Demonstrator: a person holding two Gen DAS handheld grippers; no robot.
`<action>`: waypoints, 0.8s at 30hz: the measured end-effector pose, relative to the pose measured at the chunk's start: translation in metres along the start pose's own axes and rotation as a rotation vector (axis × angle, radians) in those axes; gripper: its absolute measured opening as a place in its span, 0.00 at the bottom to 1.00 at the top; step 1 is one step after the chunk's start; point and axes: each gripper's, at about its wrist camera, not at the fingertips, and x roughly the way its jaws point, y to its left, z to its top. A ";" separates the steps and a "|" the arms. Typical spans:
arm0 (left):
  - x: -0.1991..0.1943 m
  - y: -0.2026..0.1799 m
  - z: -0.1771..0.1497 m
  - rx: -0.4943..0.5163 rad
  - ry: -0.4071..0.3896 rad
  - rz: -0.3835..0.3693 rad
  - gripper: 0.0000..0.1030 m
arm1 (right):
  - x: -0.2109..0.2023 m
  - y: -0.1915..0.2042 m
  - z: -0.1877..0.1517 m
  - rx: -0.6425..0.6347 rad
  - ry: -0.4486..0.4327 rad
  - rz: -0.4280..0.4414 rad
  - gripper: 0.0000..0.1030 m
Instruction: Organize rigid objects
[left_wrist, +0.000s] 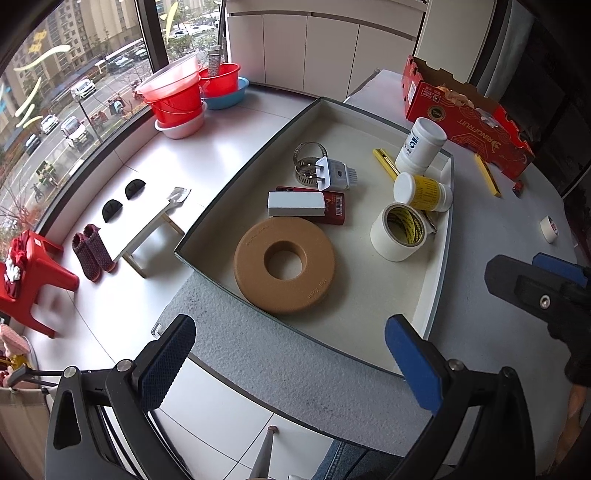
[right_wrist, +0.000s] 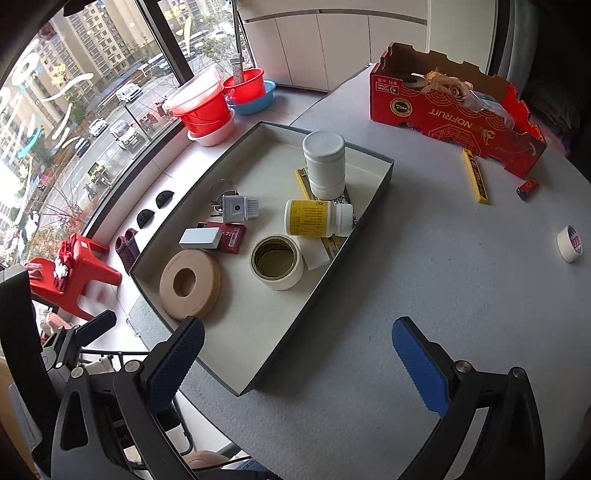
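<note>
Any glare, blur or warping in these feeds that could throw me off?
Left wrist: soft daylight, faint shadows, tray edges bowed by fisheye, red stool slightly smeared. Right wrist: sharp centre, window reflections at left, dark vignetted corners.

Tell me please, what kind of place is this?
Probably a room in a high-rise flat: the big window looks down on a street, plastic basins and slippers sit on the tiled floor, white cupboards behind.
</note>
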 end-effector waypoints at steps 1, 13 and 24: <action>-0.001 -0.001 -0.001 -0.001 0.001 0.000 1.00 | 0.000 0.001 -0.001 -0.002 0.001 0.002 0.99; -0.003 -0.002 -0.002 0.007 0.005 0.014 1.00 | 0.000 0.015 0.003 -0.052 0.007 -0.011 0.99; -0.003 0.001 -0.003 -0.005 0.007 0.011 1.00 | 0.003 0.027 0.004 -0.092 0.015 -0.021 0.99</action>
